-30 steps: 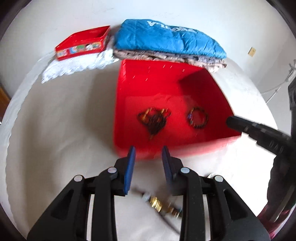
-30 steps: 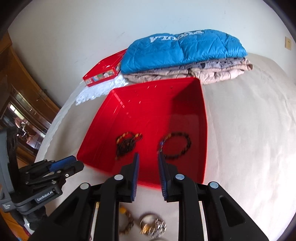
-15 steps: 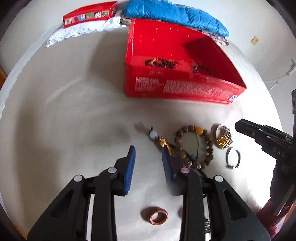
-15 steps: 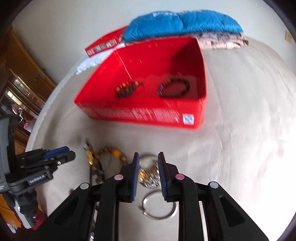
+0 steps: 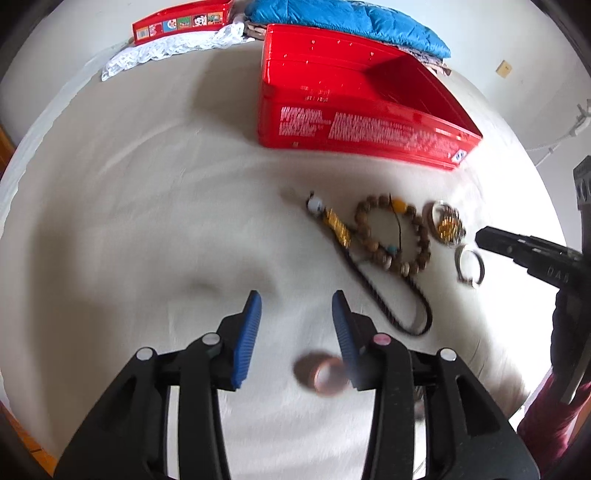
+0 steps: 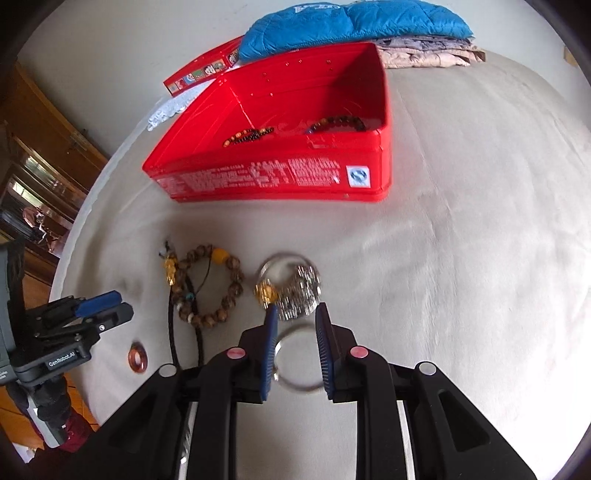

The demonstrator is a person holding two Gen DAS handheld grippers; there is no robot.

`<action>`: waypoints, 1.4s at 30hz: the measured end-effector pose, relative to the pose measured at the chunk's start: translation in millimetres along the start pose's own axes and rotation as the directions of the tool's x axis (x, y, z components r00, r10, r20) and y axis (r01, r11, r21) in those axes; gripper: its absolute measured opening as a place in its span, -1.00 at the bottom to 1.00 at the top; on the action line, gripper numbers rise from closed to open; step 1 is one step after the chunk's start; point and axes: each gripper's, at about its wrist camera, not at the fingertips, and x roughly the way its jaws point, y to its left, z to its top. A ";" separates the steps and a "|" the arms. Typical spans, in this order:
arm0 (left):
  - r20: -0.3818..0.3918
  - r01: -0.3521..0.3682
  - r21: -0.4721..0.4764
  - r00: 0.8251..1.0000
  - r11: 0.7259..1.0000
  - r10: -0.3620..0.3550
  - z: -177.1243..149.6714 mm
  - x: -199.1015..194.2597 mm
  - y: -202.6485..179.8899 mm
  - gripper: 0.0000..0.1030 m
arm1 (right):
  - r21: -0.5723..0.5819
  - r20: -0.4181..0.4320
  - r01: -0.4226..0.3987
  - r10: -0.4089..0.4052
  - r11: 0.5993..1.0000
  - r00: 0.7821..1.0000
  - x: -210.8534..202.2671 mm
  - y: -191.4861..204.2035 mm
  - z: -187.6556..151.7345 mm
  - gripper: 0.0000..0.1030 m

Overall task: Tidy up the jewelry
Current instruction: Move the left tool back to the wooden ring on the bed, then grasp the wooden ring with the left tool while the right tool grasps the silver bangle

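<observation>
A red box (image 6: 280, 177) (image 5: 354, 129) sits on the bed and holds two beaded bracelets (image 6: 247, 136) (image 6: 338, 123). In front of it lie a wooden bead bracelet (image 6: 218, 284) (image 5: 395, 236), a gold charm on a dark cord (image 5: 336, 225), a silver and gold charm bangle (image 6: 291, 284) (image 5: 445, 223), a plain silver bangle (image 6: 295, 360) (image 5: 469, 264) and a copper ring (image 6: 137, 357) (image 5: 327, 374). My right gripper (image 6: 295, 314) is open above the silver bangle. My left gripper (image 5: 295, 306) is open, with the copper ring beside its right finger.
A blue quilted jacket (image 6: 351, 26) on folded clothes lies behind the box. A red tin (image 5: 181, 22) rests on white lace at the back left. Wooden furniture (image 6: 44, 162) stands past the bed's left edge.
Both grippers have pulled back from above the red box and come down to the loose jewelry in front of it. Both sets of jaws have opened wider.
</observation>
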 end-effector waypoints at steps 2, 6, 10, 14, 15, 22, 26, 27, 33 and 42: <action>-0.006 -0.004 0.009 1.000 1.000 0.004 -11.3 -1.4 -0.4 -0.09 | 0.007 -0.008 0.005 -0.005 1.000 1.000 -2.7 -1.9 -6.5 -0.35; -0.021 -0.003 0.026 1.000 1.000 0.004 -26.7 0.6 -4.1 0.03 | 0.023 -0.010 0.003 -0.003 1.000 1.000 -8.4 -6.8 -18.9 -0.29; -0.037 -0.010 0.031 0.999 0.999 0.011 -36.4 6.0 -9.2 0.12 | 0.040 -0.011 -0.003 0.003 0.999 1.000 -9.8 -9.2 -24.7 -0.27; -0.030 -0.030 0.043 0.999 0.999 0.032 -39.2 7.4 -18.3 0.17 | 0.035 -0.016 -0.006 0.006 0.999 1.000 -9.6 -7.0 -30.8 -0.27; -0.030 -0.026 0.045 0.999 0.999 0.027 -39.3 7.4 -20.5 0.17 | 0.035 -0.019 -0.007 0.008 0.999 1.000 -9.0 -6.5 -32.0 -0.27; -0.029 -0.074 0.078 0.997 0.994 0.076 -39.7 11.8 -31.4 -0.20 | 0.045 -0.025 -0.005 0.006 0.999 1.000 -6.5 -7.8 -33.5 -0.27; -0.032 -0.061 0.089 0.997 0.994 0.065 -40.4 11.6 -35.8 -0.44 | 0.070 -0.024 0.006 -0.004 0.998 1.000 -6.0 -11.1 -30.8 -0.06; -0.030 -0.062 0.092 0.997 0.994 0.065 -40.8 11.5 -36.5 -0.44 | 0.069 -0.024 0.009 -0.007 0.998 1.000 -5.8 -10.4 -30.4 -0.05; -0.019 -0.042 0.078 0.999 0.996 0.044 -38.9 5.9 -34.6 -0.45 | 0.059 -0.045 0.013 -0.010 0.998 0.999 3.8 -2.6 -25.6 0.09; 0.002 -0.036 0.047 0.999 0.998 0.036 -34.7 -3.5 -14.7 -0.45 | -0.024 -0.048 0.113 -0.114 0.993 0.992 18.6 15.7 -22.2 0.24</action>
